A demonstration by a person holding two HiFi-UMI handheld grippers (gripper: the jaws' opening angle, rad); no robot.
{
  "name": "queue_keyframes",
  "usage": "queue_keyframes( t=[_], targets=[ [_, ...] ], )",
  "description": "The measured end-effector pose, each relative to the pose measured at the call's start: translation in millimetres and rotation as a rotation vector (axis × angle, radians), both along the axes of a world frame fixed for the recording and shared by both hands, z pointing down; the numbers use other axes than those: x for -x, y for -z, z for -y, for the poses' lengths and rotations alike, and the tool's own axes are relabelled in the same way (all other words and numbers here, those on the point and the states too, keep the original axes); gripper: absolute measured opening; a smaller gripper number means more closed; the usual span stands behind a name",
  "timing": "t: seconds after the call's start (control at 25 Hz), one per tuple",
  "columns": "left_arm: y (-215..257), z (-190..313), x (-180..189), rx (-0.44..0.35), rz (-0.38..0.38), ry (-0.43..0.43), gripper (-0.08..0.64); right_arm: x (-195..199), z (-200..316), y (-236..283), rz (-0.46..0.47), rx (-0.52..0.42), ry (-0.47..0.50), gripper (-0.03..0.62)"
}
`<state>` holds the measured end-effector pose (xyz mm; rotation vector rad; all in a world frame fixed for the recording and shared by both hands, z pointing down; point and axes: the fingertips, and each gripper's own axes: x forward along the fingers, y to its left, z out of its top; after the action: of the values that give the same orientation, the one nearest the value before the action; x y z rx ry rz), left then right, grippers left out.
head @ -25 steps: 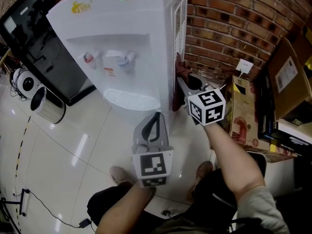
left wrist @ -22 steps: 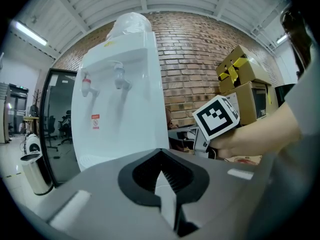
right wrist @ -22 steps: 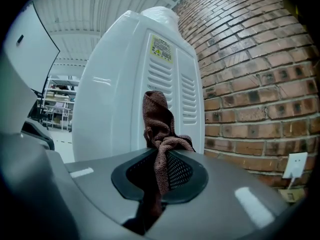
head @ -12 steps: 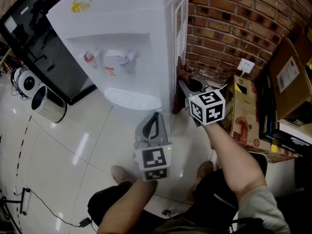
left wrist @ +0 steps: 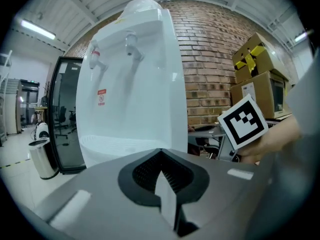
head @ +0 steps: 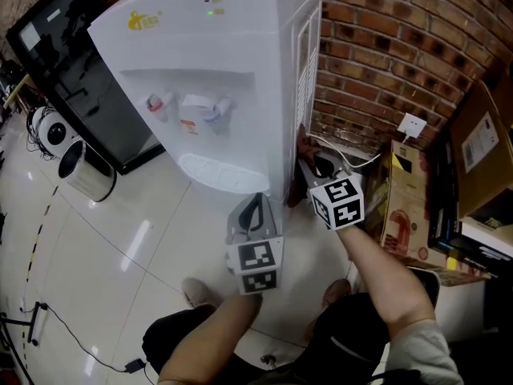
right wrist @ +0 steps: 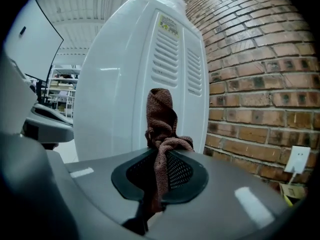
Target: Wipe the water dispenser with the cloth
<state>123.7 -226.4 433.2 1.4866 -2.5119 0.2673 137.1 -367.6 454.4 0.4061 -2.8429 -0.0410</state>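
Observation:
The white water dispenser (head: 224, 70) stands against the brick wall, its red and blue taps (left wrist: 112, 49) facing my left gripper. My right gripper (head: 310, 162) is shut on a brown cloth (head: 304, 144), which lies against the lower part of the dispenser's vented right side (right wrist: 150, 99). In the right gripper view the cloth (right wrist: 161, 121) sticks up from between the jaws of the right gripper (right wrist: 160, 156). My left gripper (head: 255, 199) hovers below the drip tray (head: 216, 173), jaws together and empty. In its own view the left gripper (left wrist: 161, 154) looks at the dispenser's front.
A brick wall (head: 385, 46) with a white socket (head: 411, 125) runs behind on the right. Cardboard boxes (head: 481, 135) stand at the right. At the left are a black glass-fronted cabinet (head: 80, 87) and a metal bin (head: 80, 171). The person's feet are on the tiled floor (head: 120, 247).
Both grippers have sunk. The cloth has slid down the dispenser's right side toward its base. The left gripper has stayed shut and empty.

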Motion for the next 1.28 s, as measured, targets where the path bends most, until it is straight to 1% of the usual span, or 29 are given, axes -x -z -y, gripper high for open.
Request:
queue_keyframes(
  t=[0.12,0.28,0.4,0.6,0.76,0.92,1.04,1.12,1.28],
  targets=[
    [-8.4,-0.4,1.2,-0.014,0.021,0.029,0.000,1.7,0.3,-24.8,-0.021,-0.003,0.020,0.043],
    [-32.6,-5.9,-2.0,0.002,0.007,0.058,0.000,0.9,-2.3,-73.4,-0.064,0.027,0.023,0.043],
    [-63.2,-9.3,-1.9,0.045,-0.021,0.073,0.000,0.0,-6.4,-118.3,-0.117,0.063,0.022,0.043],
    [-115.8,-16.0,1.2,0.119,-0.072,0.090,0.000,-3.8,-18.1,-193.7,-0.233,0.133,0.020,0.043],
    [-145.1,-22.1,5.9,0.168,-0.101,0.097,0.000,-0.9,-18.3,-234.3,-0.313,0.160,0.034,0.043],
    [-159.7,-24.4,3.2,0.187,-0.105,0.069,0.000,-1.6,-14.1,-268.9,-0.364,0.188,-0.002,0.043],
    [-159.3,-28.6,4.1,0.195,-0.120,0.074,0.000,-2.7,-9.0,-294.2,-0.402,0.224,-0.045,0.043],
    [-154.8,-33.0,8.5,0.199,-0.121,0.085,0.000,-0.4,-8.6,-308.2,-0.426,0.248,-0.055,0.043],
    [-147.8,-34.2,14.4,0.193,-0.124,0.098,0.000,-2.8,-4.0,-315.1,-0.442,0.277,-0.069,0.043]
  ],
)
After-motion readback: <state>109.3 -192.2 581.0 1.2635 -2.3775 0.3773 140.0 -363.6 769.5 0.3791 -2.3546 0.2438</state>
